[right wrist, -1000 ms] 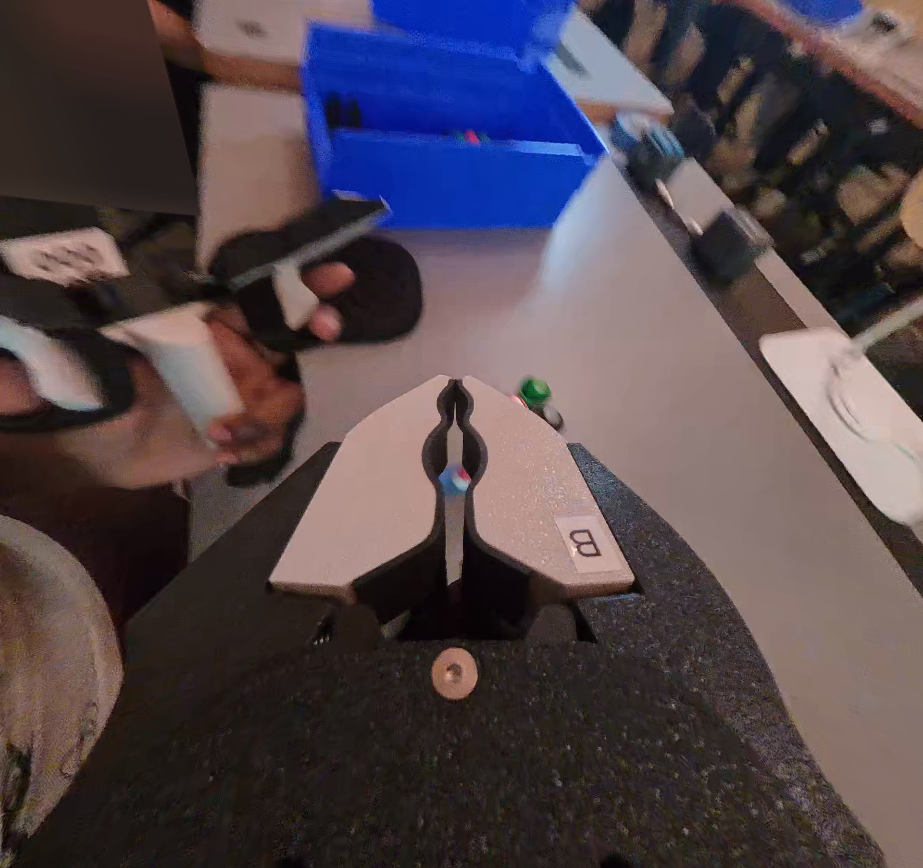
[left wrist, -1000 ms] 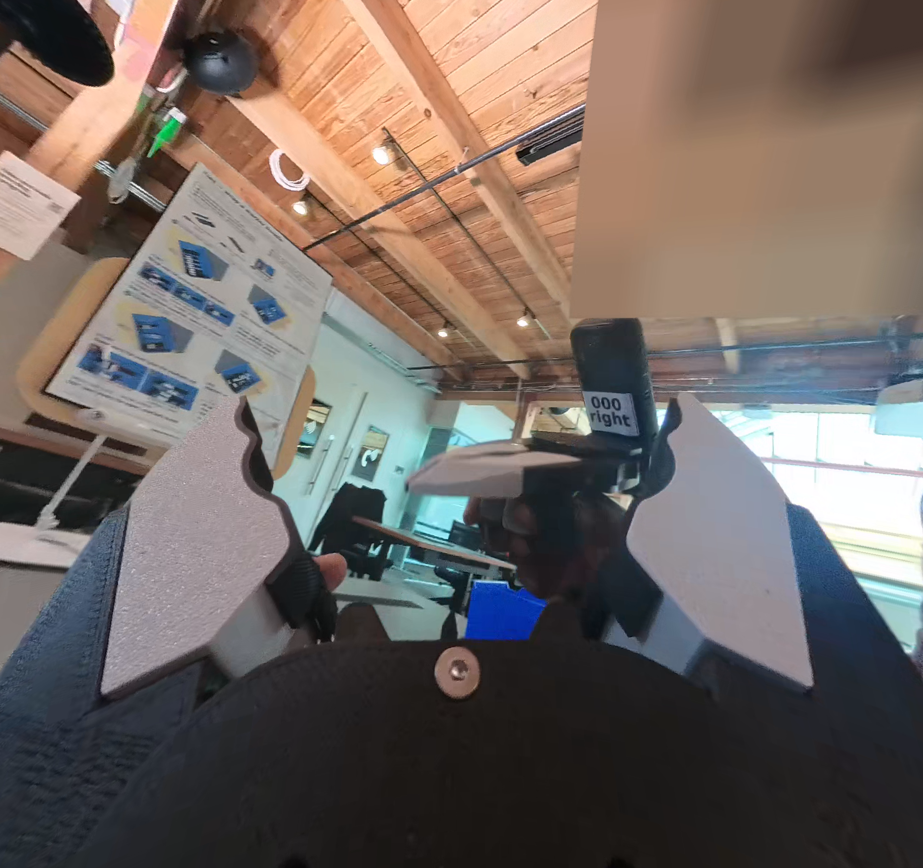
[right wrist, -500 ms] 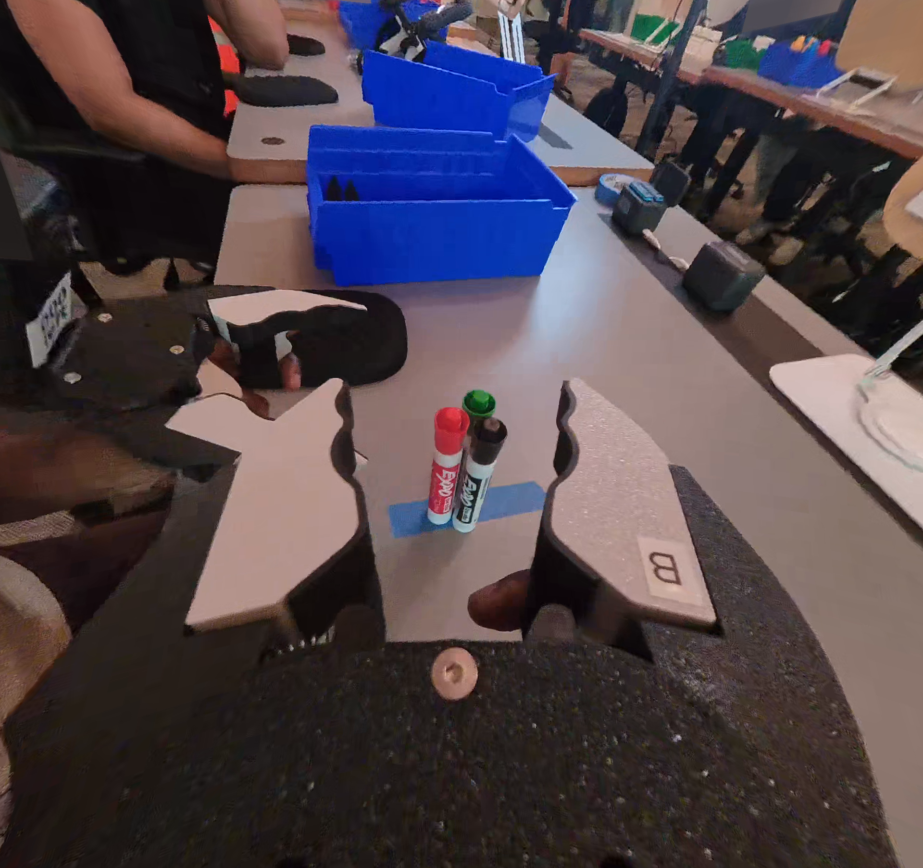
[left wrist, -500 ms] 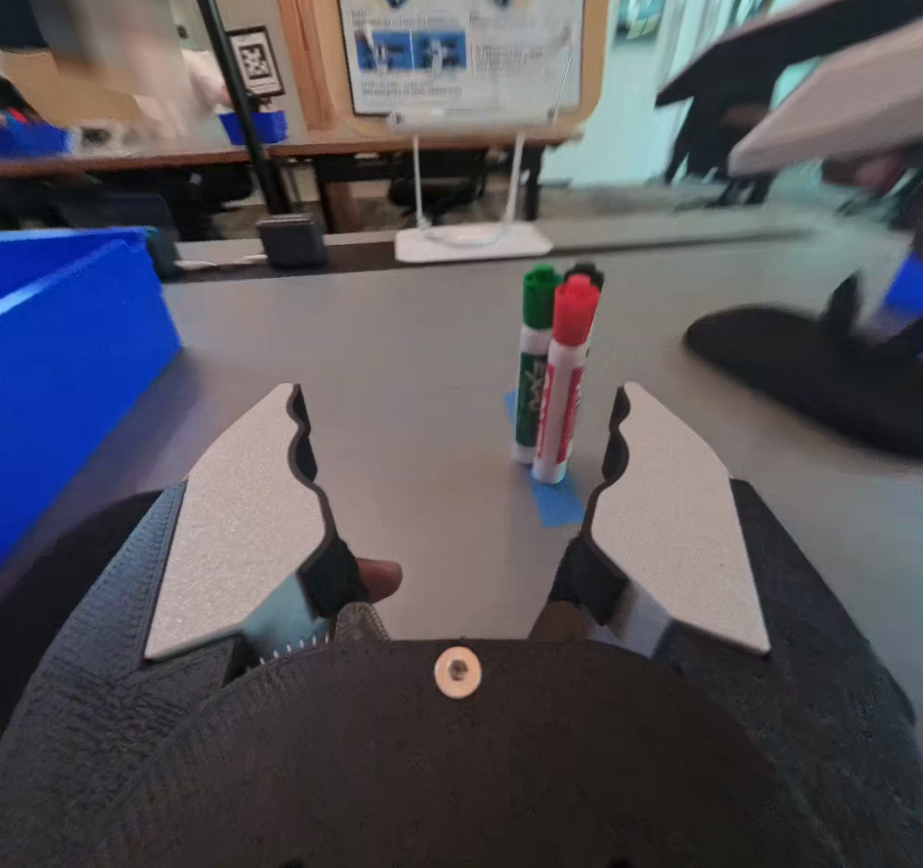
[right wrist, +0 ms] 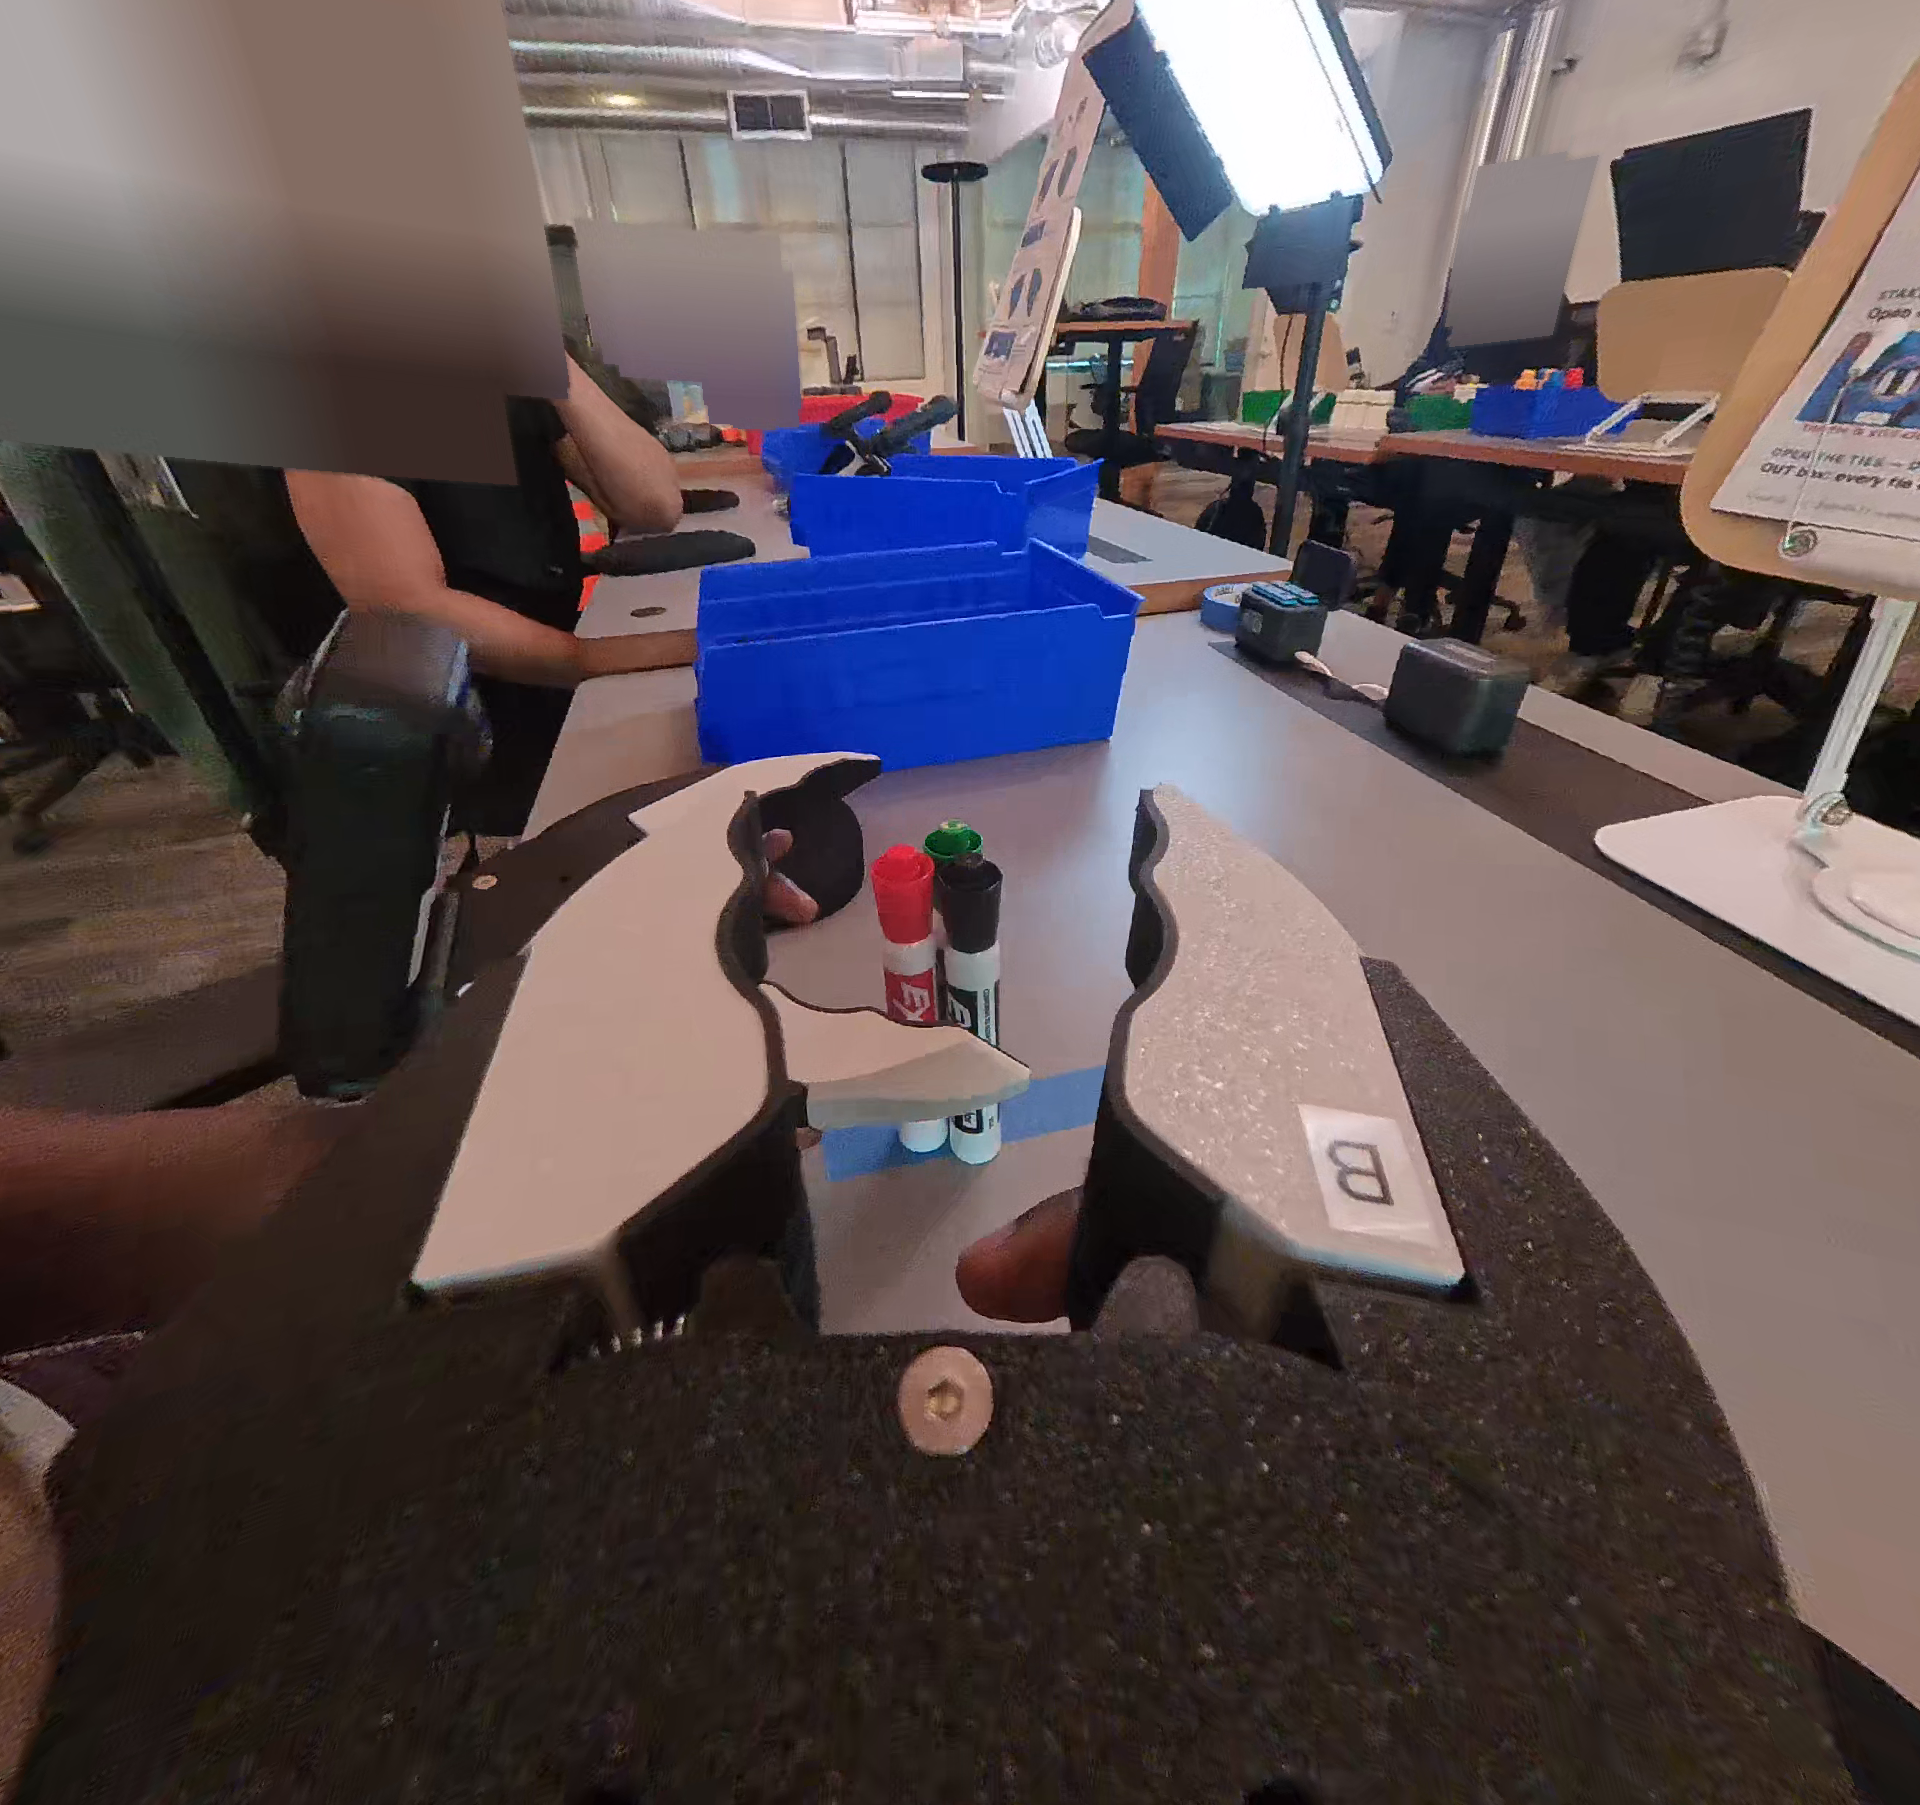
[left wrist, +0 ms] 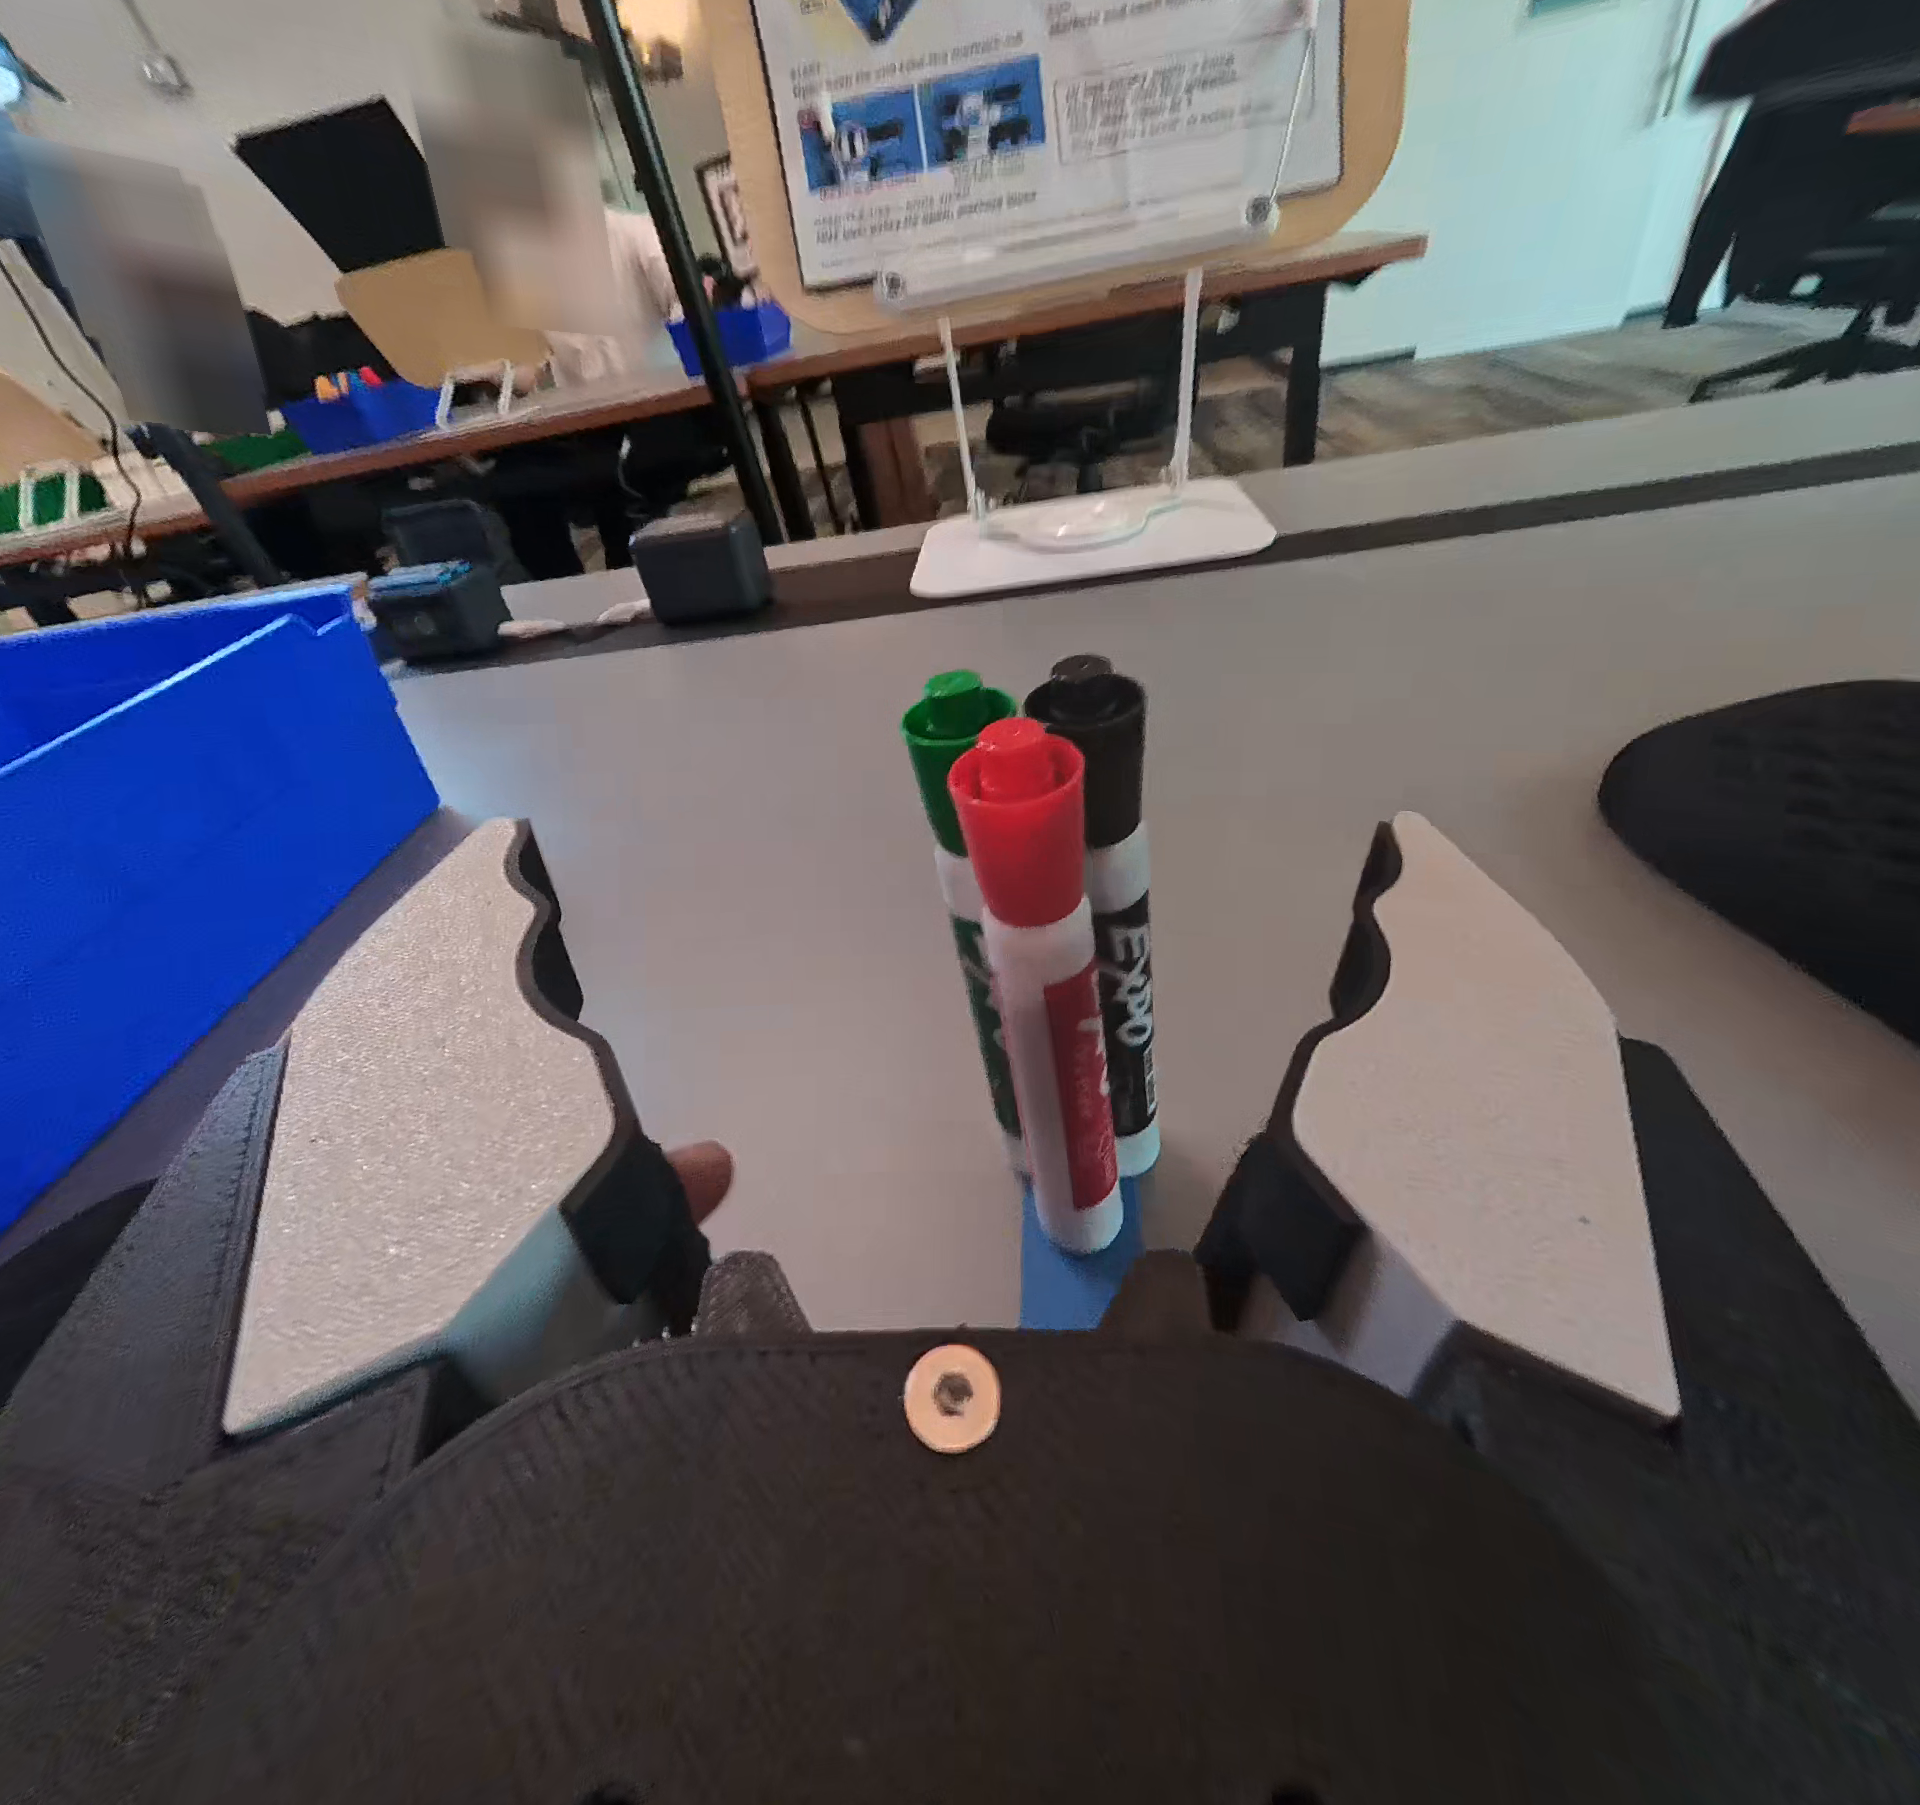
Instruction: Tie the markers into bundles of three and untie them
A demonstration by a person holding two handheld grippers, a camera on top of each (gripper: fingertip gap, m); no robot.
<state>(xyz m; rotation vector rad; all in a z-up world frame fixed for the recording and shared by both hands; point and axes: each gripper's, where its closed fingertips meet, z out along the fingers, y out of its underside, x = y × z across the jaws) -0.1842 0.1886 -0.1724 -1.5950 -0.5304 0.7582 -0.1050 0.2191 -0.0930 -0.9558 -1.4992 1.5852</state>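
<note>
Three markers, green (left wrist: 951,758), red (left wrist: 1023,841) and black (left wrist: 1101,768), stand upright close together on a strip of blue tape (left wrist: 1070,1277) on the grey table (left wrist: 727,820). My left gripper (left wrist: 956,825) is open wide. The markers stand between its fingers (left wrist: 436,1080) with clear gaps on both sides. My right gripper (right wrist: 951,799) is open and holds nothing. The markers (right wrist: 940,924) stand ahead between its fingers (right wrist: 1247,1007), untouched. In the right wrist view one finger of the left gripper (right wrist: 904,1069) crosses in front of the markers' lower part.
A blue bin (right wrist: 904,675) stands on the table beyond the markers and shows at the left in the left wrist view (left wrist: 156,872). A sign on a white stand (left wrist: 1091,534) and small dark boxes (left wrist: 701,566) line the far edge. A person (right wrist: 436,571) stands by the neighbouring table.
The left gripper swung down from facing the ceiling to the table, closed in around the markers and spread wider. The right gripper went from shut to open and dropped lower toward the markers.
</note>
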